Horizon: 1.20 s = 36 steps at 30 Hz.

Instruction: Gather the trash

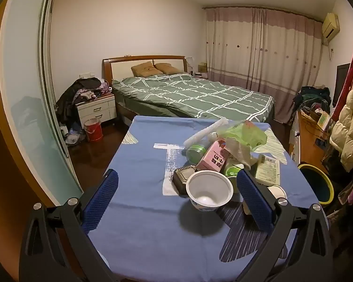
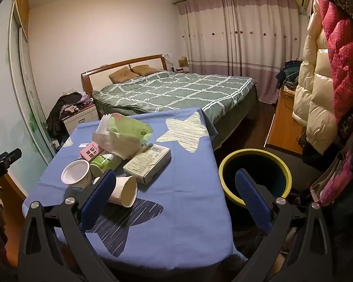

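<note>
Hovering with jaws spread wide and empty, the left gripper [image 1: 176, 185] frames a white plastic cup [image 1: 209, 191] at frame centre, beside heaped trash on the blue tablecloth [image 1: 141, 223]; the right gripper [image 2: 175, 188], equally wide, overlooks a yellow-rimmed bin [image 2: 255, 155] at lower right.

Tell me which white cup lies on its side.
The white paper cup beside the flat cardboard box; the white plastic yogurt cup stands upright, mouth up.
</note>
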Tool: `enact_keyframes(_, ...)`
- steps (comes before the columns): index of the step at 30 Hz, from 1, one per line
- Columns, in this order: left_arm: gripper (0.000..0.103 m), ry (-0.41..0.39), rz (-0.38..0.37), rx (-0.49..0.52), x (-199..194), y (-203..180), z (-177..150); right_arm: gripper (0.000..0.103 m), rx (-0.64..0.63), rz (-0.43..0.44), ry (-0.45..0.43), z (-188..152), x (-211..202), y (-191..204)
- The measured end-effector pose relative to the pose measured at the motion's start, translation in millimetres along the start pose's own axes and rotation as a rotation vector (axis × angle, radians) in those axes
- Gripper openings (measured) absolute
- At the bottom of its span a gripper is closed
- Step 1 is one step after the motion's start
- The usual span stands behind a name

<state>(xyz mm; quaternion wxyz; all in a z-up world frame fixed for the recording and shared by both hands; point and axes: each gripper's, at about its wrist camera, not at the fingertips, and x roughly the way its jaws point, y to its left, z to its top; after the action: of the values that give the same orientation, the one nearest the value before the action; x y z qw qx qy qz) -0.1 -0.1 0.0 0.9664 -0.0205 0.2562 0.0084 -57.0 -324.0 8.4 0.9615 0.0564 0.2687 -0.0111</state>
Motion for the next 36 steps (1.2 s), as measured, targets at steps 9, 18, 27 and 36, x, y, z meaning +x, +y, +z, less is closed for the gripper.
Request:
enact_keyframes(9, 0.099, 0.002, 0.000, 0.007, -0.4, -1.0, -0.9, 0.097, 0.001, 0.009, 0.003, 0.2, 2.2, -0.2)
enact_keyframes(18, 0.099, 0.007, -0.001, 0.011, -2.4, -2.6, 3.3, 0.097, 0.004, 0.008, 0.007, -0.1, 4.4, 0.1)
enact_keyframes(27, 0.099, 0.008, -0.001, 0.011, -2.7, -3.1, 1.9, 0.097, 0.005, 0.008, 0.010, 0.4, 5.2, 1.8)
enact_keyframes(36, 0.099, 0.015, -0.004, 0.011, 4.3, -4.0, -4.1, 0.097, 0.007, 0.006, 0.018, -1.8, 10.4, 3.2)
